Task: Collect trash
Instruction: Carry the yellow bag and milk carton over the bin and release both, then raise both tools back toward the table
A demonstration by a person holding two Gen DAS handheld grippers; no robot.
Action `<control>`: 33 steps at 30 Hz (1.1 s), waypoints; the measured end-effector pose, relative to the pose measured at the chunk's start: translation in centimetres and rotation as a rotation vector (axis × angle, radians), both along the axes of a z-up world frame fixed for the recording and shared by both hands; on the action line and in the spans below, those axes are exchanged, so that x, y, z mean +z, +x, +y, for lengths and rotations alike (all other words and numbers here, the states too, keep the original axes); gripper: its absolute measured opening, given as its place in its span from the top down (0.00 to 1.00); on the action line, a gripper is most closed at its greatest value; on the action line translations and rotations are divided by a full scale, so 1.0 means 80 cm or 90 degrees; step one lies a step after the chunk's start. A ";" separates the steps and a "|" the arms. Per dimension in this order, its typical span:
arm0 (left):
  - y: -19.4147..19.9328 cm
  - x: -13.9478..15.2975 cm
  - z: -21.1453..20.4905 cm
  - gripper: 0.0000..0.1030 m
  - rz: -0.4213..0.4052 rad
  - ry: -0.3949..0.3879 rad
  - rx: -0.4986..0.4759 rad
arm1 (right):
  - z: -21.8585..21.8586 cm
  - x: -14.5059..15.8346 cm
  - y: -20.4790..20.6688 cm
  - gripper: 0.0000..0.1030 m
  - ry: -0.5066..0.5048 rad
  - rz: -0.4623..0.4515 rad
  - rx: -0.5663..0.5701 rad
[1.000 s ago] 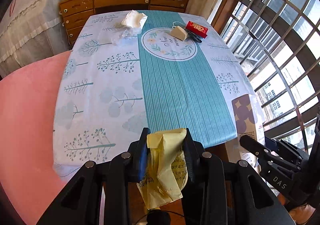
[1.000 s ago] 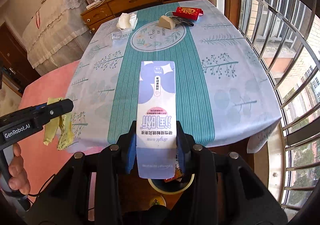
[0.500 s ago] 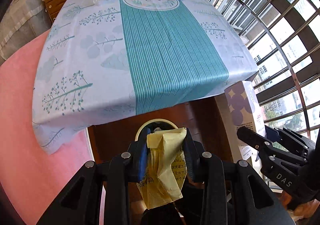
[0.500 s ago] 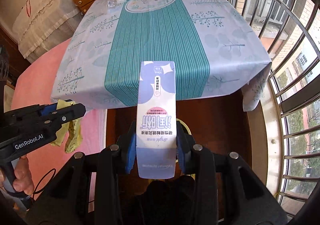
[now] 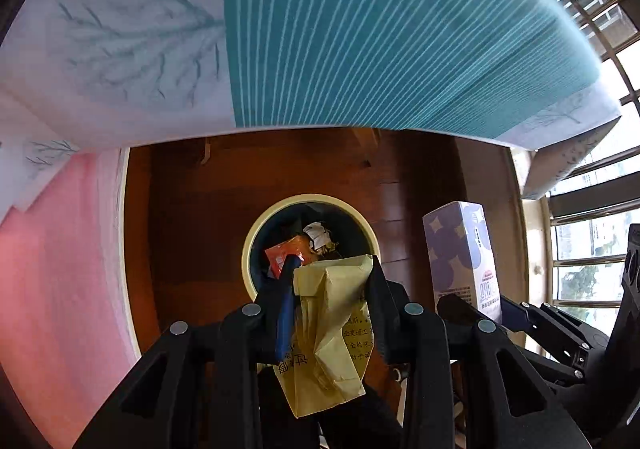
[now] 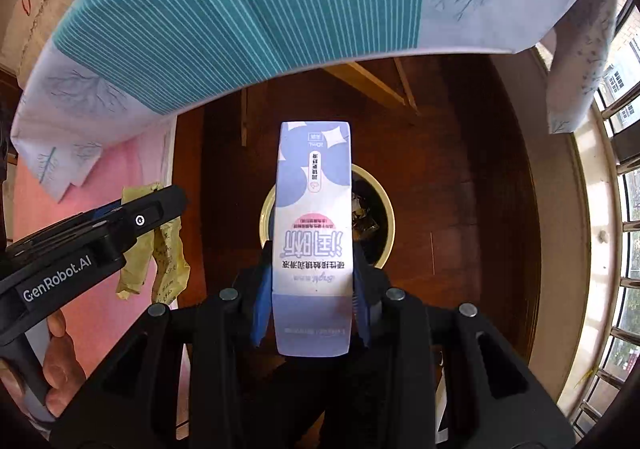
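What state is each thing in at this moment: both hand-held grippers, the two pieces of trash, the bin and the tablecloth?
Left hand-held gripper: shut on the yellow paper bag.
Right hand-held gripper: shut on the purple-and-white carton.
Yellow paper bag: crumpled, clamped, above the bin.
Purple-and-white carton: intact, clamped at one end.
Bin: open, on the floor, partly filled with trash.
Tablecloth: draped over the table edge.

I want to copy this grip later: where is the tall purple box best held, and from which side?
Hold the purple box low on its two narrow sides, near one end, as the right tool does now. Come along its length from that end: the box is long and flat-sided, so the pads sit flat and the far end points at the bin.
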State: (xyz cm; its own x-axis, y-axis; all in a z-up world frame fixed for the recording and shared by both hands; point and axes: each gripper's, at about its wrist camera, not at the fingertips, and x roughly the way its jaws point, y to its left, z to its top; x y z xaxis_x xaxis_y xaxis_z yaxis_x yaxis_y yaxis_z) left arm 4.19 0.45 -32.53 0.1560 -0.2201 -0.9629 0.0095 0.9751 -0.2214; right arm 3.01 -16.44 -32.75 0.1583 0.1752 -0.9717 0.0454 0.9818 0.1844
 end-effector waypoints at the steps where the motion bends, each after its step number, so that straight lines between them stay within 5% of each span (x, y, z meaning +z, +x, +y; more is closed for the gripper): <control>1: 0.001 -0.020 -0.002 0.70 0.004 0.004 0.004 | 0.000 -0.019 0.001 0.70 0.004 0.003 0.004; 9: 0.015 -0.139 -0.019 0.66 -0.009 0.020 0.010 | -0.002 -0.157 0.014 0.70 0.015 0.022 0.028; 12: 0.016 -0.174 -0.027 0.51 -0.015 0.027 0.000 | -0.004 -0.195 0.013 0.69 0.022 0.031 0.029; 14: 0.016 -0.194 -0.024 0.27 -0.017 0.038 0.000 | -0.003 -0.214 0.015 0.68 0.021 0.033 0.028; 16: 0.015 -0.212 -0.021 0.25 -0.019 0.054 0.003 | -0.004 -0.233 0.012 0.53 0.014 0.036 0.028; 19: 0.011 -0.237 -0.012 0.15 -0.010 0.072 0.012 | -0.010 -0.251 0.005 0.46 -0.006 0.032 0.030; 25: 0.003 -0.241 0.005 0.14 -0.012 0.089 0.016 | -0.017 -0.254 0.000 0.45 -0.016 0.033 0.007; 33: -0.012 -0.164 0.024 0.14 -0.045 0.098 0.024 | -0.013 -0.197 -0.004 0.45 -0.013 0.015 -0.011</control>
State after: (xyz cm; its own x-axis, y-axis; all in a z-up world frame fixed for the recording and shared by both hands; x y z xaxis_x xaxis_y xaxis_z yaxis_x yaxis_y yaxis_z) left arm 3.26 2.33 -45.65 0.2295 -0.0640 -0.9712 -0.0173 0.9974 -0.0698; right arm 2.71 -17.52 -48.54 0.1376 0.1536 -0.9785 0.0660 0.9843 0.1637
